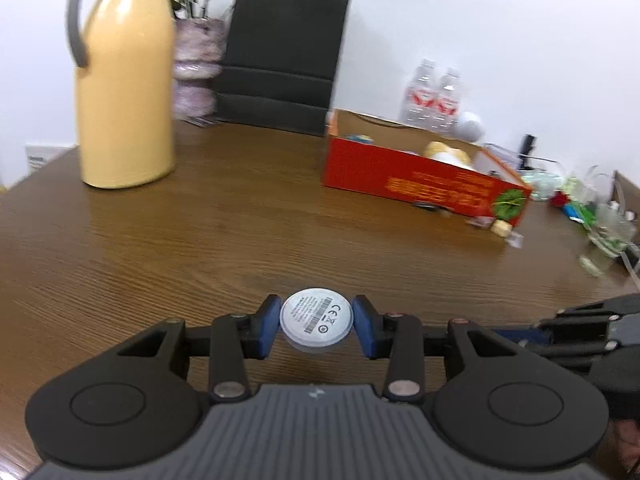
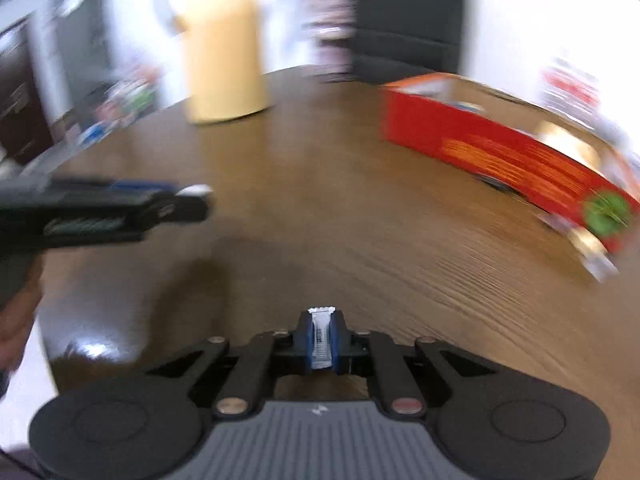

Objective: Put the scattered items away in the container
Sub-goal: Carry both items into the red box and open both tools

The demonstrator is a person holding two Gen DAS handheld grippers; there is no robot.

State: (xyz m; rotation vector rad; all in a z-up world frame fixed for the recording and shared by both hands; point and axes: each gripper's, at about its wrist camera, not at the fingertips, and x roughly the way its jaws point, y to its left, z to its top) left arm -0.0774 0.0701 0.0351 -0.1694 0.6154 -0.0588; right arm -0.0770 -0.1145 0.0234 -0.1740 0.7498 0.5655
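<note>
My left gripper point(image 1: 316, 301) is shut on a round white disc point(image 1: 316, 322) with a barcode label, held above the brown wooden table point(image 1: 200, 240). In the right wrist view, my right gripper point(image 2: 322, 316) is shut on a small white sachet point(image 2: 320, 340), which stands upright between the blue pads. The open red cardboard box point(image 1: 424, 176) sits to the front right with a few items inside; it also shows blurred as the red box point(image 2: 500, 156). Small wrapped sweets point(image 1: 500, 227) lie on the table at the box's near right corner.
A tall yellow jug point(image 1: 124, 92) with a grey handle stands at the back left. Behind it are a black paper bag point(image 1: 284, 60) and a vase of flowers point(image 1: 196, 68). Water bottles point(image 1: 434, 96) and clutter point(image 1: 600, 216) fill the far right.
</note>
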